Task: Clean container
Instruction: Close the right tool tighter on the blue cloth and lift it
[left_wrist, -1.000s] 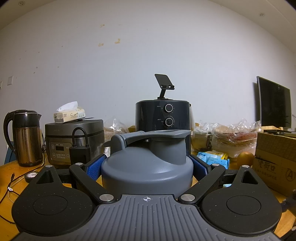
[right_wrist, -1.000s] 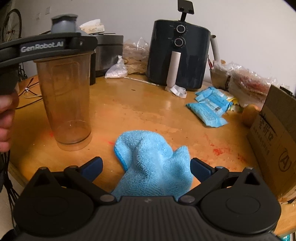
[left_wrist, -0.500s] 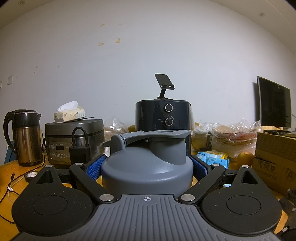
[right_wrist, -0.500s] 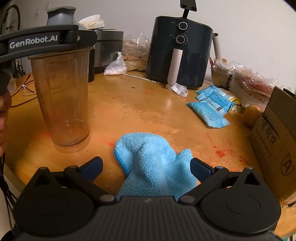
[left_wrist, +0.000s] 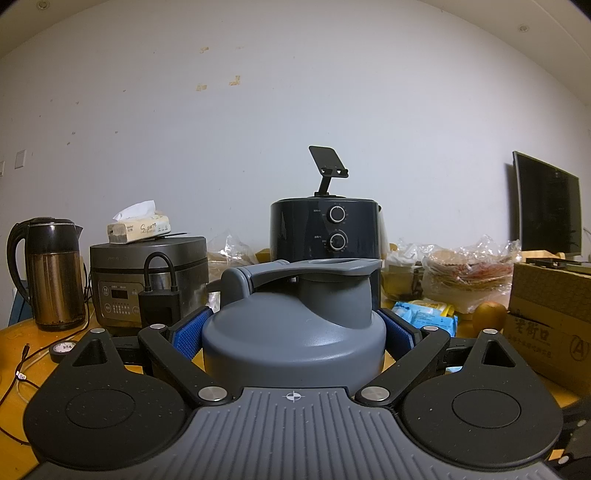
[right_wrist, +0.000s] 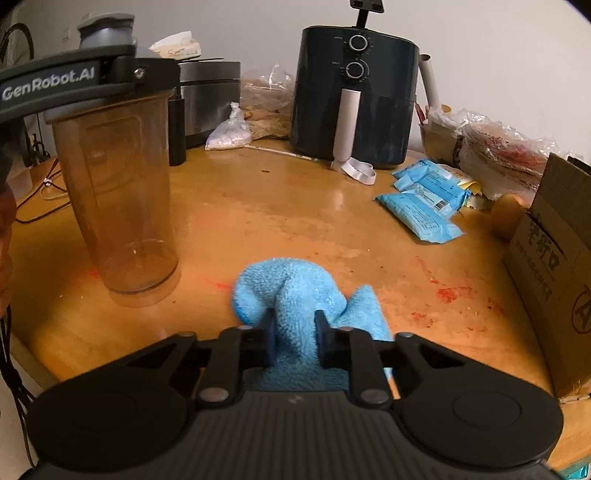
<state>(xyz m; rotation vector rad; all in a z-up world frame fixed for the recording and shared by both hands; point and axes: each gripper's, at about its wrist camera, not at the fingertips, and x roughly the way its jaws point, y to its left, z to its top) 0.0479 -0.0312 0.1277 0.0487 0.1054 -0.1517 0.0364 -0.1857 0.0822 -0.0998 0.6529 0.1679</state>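
A tall clear shaker container (right_wrist: 118, 199) with a grey lid (left_wrist: 291, 354) stands upright on the wooden table (right_wrist: 295, 206). My left gripper (left_wrist: 293, 334) is shut on the lid, with a blue pad pressing on each side. In the right wrist view its black finger (right_wrist: 147, 72) shows at the container's top, at the left. A blue microfibre cloth (right_wrist: 295, 291) lies near the table's front edge, to the right of the container. My right gripper (right_wrist: 295, 332) has just been closing and now pinches a raised fold of the cloth.
A dark air fryer (right_wrist: 354, 96), a rice cooker (left_wrist: 147, 273) and a kettle (left_wrist: 51, 273) line the back. Blue packets (right_wrist: 424, 206) and a cardboard box (right_wrist: 554, 266) sit at the right. Red smears (right_wrist: 448, 293) mark the table. Cables (left_wrist: 22, 369) trail at the left.
The right gripper's jaws went from wide apart to closed on the blue cloth, bunching it into a ridge. The left gripper and the container have not moved.
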